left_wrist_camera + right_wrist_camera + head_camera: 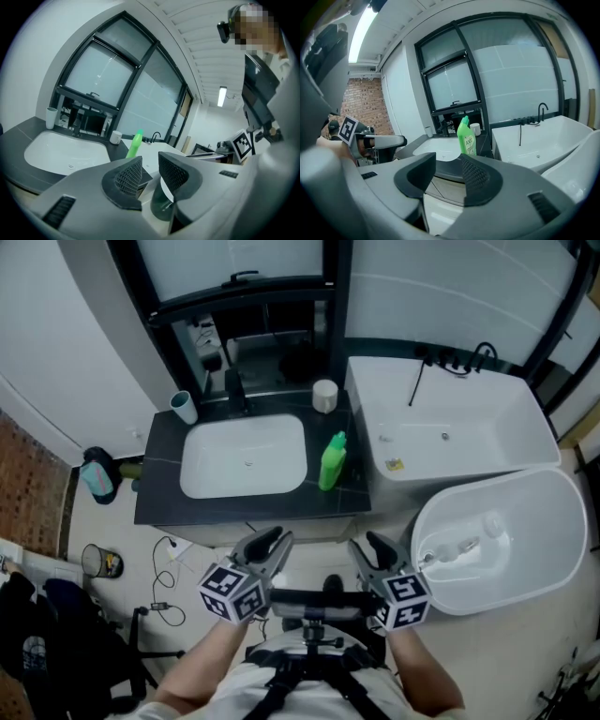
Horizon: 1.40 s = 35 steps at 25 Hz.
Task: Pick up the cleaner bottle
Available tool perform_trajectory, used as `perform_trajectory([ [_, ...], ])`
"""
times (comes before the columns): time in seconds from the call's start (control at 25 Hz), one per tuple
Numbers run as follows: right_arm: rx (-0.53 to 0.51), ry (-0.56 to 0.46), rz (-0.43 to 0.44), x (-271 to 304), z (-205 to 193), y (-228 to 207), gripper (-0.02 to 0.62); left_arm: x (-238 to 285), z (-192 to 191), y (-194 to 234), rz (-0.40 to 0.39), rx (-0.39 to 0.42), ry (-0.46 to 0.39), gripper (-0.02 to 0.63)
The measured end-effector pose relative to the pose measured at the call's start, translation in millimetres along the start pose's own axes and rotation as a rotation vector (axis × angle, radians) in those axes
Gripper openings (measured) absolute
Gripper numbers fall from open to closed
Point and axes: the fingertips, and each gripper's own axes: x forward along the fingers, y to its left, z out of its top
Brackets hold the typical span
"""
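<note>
- Left gripper [150,161]: jaws closed together, nothing between them; held level, just short of the counter's [159,504] front edge.
- Right gripper [449,161]: jaws slightly apart, empty; held beside the left one and pointing toward the counter.
- Cleaner bottle [332,463]: green, upright on the dark counter, just right of the white sink [202,486]. Untouched, well apart from both grippers.
- Cup [185,407] at the counter's back left, small white jar [324,395] at the back right.
- Bathtub [487,418] to the right of the counter.
</note>
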Motion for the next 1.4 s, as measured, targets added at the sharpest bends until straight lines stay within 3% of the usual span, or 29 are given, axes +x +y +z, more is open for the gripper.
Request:
perform_trajectory([
  [0.4, -0.003, 0.034, 0.076, 23.3, 22.9, -49.8, 0.160, 72.5, 13.9, 7.6, 0.069, 0.007, 0.011, 0.095],
  [0.76, -0.002, 0.061, 0.121, 36.0, 22.8, -62.5, 0.160, 85.7, 14.0, 16.7, 0.119, -0.006, 0.023, 0.095],
  [1.4, 0.022, 0.021, -0.074, 22.2, 21.3, -42.0, 0.160, 69.6, 9.6, 30.7, -0.062, -0.011, 0.043, 0.095],
])
